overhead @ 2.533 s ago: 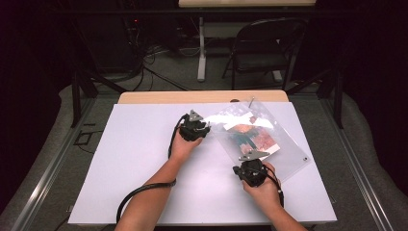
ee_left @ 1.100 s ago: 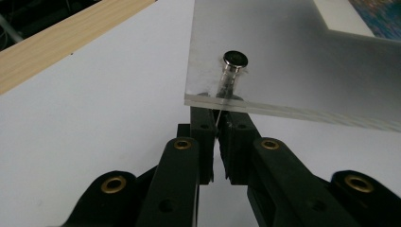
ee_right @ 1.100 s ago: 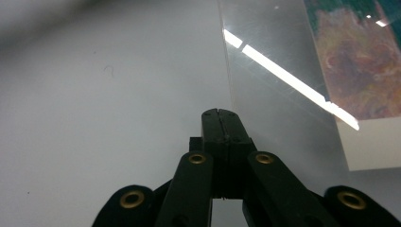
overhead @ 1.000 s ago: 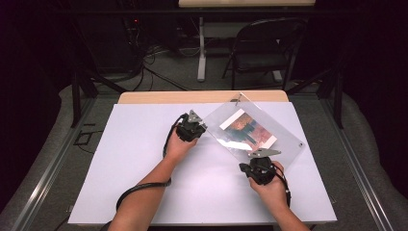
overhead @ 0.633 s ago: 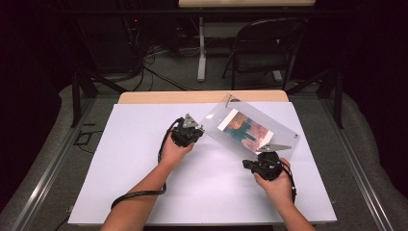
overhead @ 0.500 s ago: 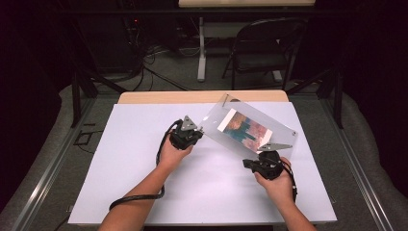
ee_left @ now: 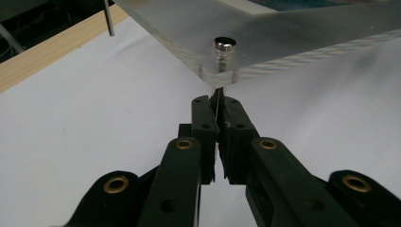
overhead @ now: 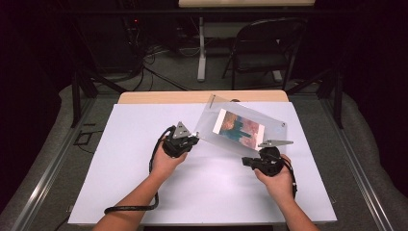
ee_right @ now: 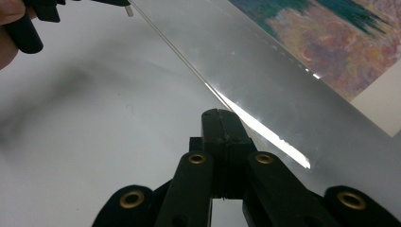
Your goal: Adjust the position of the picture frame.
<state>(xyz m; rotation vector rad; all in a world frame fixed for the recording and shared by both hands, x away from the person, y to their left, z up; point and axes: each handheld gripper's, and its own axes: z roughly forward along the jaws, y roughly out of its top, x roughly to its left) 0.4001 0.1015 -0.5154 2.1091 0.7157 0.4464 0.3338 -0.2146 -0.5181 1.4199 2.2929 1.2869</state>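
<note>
A clear acrylic picture frame with a colourful print hangs tilted above the white table top. My left gripper is at its near left corner. In the left gripper view that gripper is shut on a thin metal pin under the corner bolt of the frame. My right gripper sits at the frame's near right corner. In the right gripper view its jaws are shut, tips against the lower edge of the frame; I cannot tell whether they pinch it.
The table's wooden far edge shows beyond the white sheet. A folding chair and floor cables lie behind it. A black cable trails from the left gripper along the forearm. Metal rails flank the table.
The left hand has drawn the frame's corner toward the person and a little up, so the frame has swung and tilted more steeply. The right gripper has hardly moved.
</note>
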